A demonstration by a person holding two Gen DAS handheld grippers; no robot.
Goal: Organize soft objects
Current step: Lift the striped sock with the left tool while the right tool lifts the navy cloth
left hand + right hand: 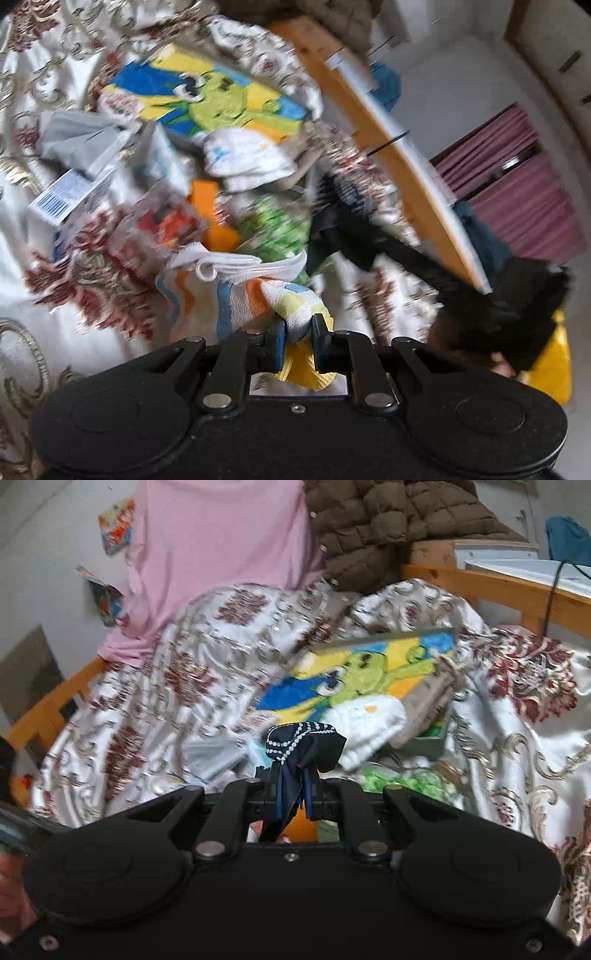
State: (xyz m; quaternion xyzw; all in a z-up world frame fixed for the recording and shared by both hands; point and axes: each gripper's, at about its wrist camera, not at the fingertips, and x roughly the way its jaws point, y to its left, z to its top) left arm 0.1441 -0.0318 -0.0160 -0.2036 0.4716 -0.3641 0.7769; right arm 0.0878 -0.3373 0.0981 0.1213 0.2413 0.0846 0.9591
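My left gripper (299, 325) is shut on a striped cloth (236, 299) in white, orange, blue and yellow; the cloth hangs from its pads just above the bed. My right gripper (293, 775) is shut on a dark navy cloth with white dots (304, 742), which bunches up above the pads. In the left wrist view that right gripper (325, 210) shows at the centre right, holding the dark cloth (340, 236) above the heap. Between them lies a heap of soft things: a white knitted piece (247, 155), an orange piece (212, 218), a green patterned cloth (277, 225).
A floral bedspread (166, 686) covers the bed, with a bright frog picture (207, 92) lying on it. A small blue-and-white box (66, 195) lies at the left. A pink garment (218, 550) and brown quilted jacket (388, 520) hang behind. The wooden bed frame (373, 125) runs along the right.
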